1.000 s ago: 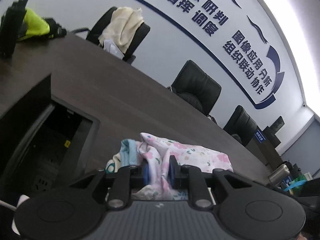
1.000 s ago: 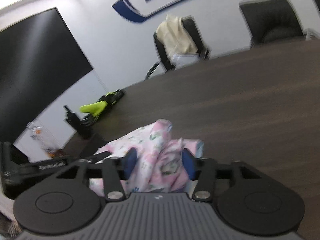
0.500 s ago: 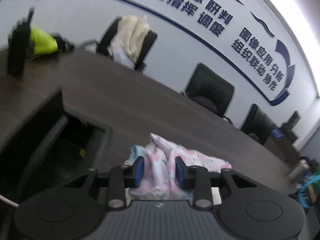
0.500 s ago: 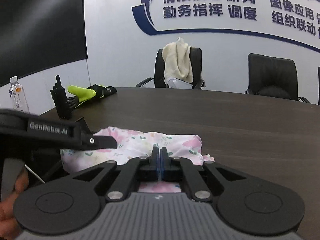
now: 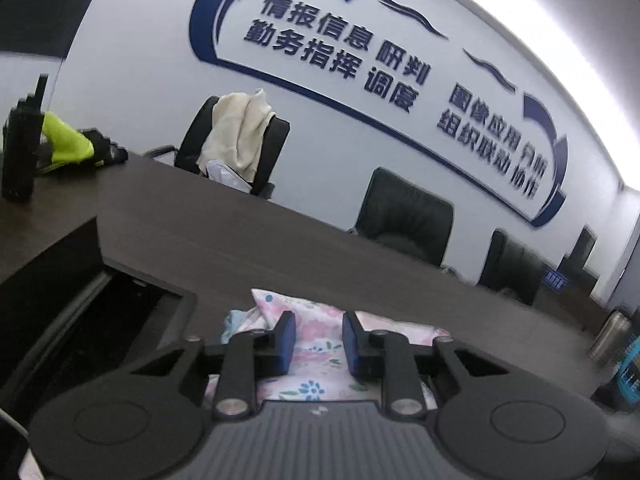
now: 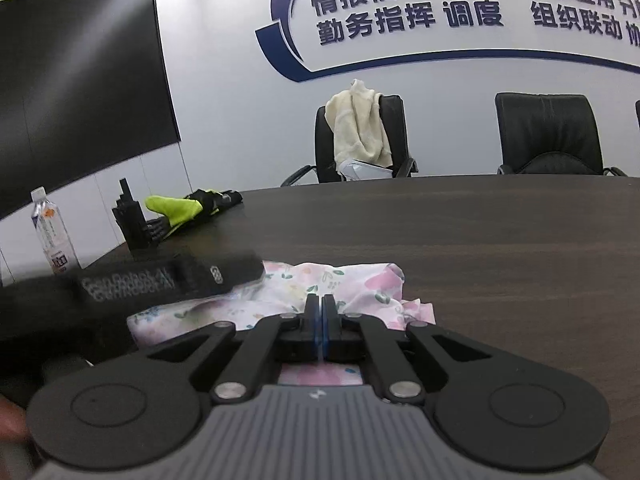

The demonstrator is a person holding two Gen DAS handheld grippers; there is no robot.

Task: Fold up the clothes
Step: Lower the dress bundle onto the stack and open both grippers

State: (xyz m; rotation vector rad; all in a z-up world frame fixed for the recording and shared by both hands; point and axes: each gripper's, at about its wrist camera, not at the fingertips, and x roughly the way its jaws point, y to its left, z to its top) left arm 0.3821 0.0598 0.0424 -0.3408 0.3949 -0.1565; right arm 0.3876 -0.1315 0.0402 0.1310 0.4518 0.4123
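Left gripper (image 5: 319, 338) spreads wide, letting go the fold it pinched a second ago | right gripper (image 6: 322, 322) pressed together, empty | floral garment (image 6: 320, 284) lies bunched at lower centre on dark table (image 6: 500, 248) | fold looks laid down, tidiness unclear

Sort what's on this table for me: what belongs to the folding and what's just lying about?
Job:
floral garment
left tool, open
right tool, shut

Lying about:
water bottle
black radio
yellow-green gloves
cream cloth on chair
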